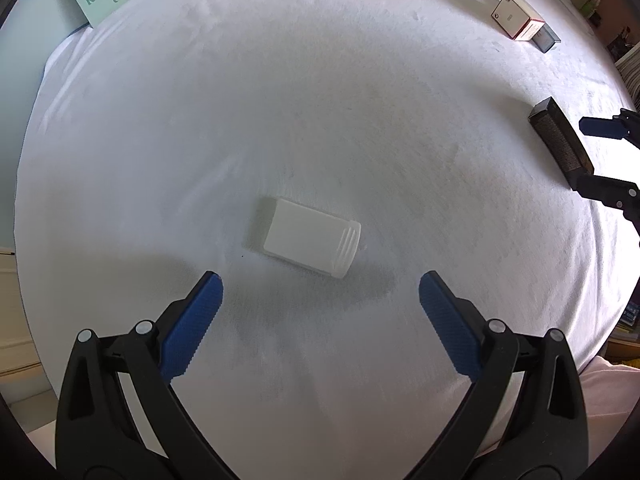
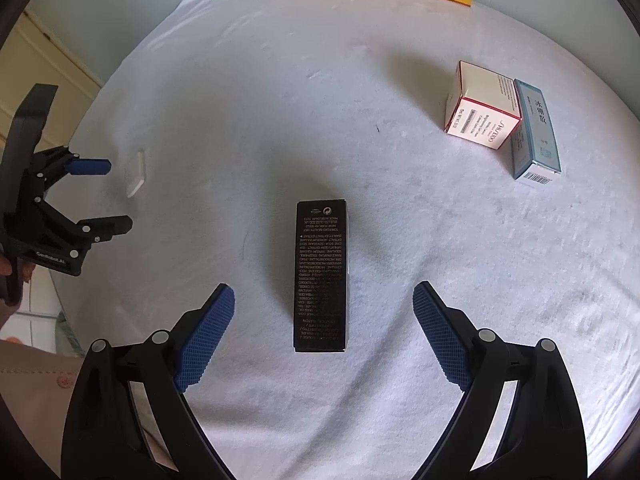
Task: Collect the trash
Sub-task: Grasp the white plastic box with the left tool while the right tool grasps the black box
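- The step in hand looks like the approach before a first pick: 4 pieces of trash lie on the white cloth-covered table (image 2: 320, 60), and neither gripper holds anything.
- The left gripper (image 1: 320, 294) is spread wide, its blue pads on either side of a gap that faces the white plastic container (image 1: 310, 236). The container lies on its side just ahead of the fingertips, threaded neck toward the right, in the middle of the table's left part, not touched.
- The right gripper (image 2: 324, 304) is also spread wide. The black box (image 2: 321, 276) lies flat between the lines of its 2 fingers, long axis pointing away from the camera, near the table's front edge; neither pad touches it.
- Toward the far right corner, the red-and-white box (image 2: 482, 106) stands against the pale blue box (image 2: 536, 132); both are well apart from either gripper.
- No bin or bag shows in either view, so where the trash goes cannot be told.
- Next move, as a judgement: each gripper should come lower and forward until its pads flank its item across the narrow width, then close. The container's round smooth body may roll or slip, so a centred squeeze suits it; the black box offers flat sides and should grip easily.
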The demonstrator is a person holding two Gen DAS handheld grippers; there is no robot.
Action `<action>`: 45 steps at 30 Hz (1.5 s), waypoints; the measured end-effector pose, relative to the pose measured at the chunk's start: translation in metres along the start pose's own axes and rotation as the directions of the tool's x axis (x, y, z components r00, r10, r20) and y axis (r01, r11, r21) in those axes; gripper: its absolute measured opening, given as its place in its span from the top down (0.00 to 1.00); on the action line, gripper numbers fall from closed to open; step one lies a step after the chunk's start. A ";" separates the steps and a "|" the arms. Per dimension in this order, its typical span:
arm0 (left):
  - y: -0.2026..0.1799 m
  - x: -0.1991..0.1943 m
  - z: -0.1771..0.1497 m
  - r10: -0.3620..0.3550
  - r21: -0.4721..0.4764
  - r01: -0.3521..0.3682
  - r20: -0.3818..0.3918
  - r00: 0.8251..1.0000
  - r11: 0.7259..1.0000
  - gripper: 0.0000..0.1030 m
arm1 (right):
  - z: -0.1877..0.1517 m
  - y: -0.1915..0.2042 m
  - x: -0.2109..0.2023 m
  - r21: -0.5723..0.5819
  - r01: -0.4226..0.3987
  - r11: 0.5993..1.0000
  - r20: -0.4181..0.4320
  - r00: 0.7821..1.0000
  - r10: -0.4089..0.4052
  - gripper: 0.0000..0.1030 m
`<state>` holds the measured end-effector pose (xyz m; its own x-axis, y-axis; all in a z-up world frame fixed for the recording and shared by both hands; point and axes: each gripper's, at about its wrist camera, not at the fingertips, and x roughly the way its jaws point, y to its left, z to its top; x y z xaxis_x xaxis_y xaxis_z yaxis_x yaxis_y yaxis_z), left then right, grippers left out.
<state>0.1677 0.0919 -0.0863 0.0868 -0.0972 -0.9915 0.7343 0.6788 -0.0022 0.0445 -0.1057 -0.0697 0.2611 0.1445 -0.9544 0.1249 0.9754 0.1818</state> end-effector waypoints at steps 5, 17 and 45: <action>0.006 0.008 0.004 -0.029 -0.007 0.028 -0.022 0.999 1.000 0.07 | 0.005 0.004 0.009 -0.004 0.018 1.000 -0.014 1.000 -0.018 0.13; 0.011 0.014 0.003 -0.015 0.031 0.016 -0.017 1.000 0.999 0.06 | 0.022 0.021 0.032 -0.005 0.042 0.999 -0.034 0.999 -0.042 0.12; -0.008 0.028 0.043 -0.007 0.060 0.013 -0.102 0.995 0.998 0.07 | 0.038 0.013 0.037 0.015 0.044 0.999 -0.045 0.998 -0.043 0.05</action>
<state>0.1929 0.0524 -0.1089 0.0127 -0.0269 -0.9996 0.7744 0.6326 -0.0072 0.0921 -0.0942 -0.0938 0.2119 0.1093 -0.9712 0.1510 0.9781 0.1431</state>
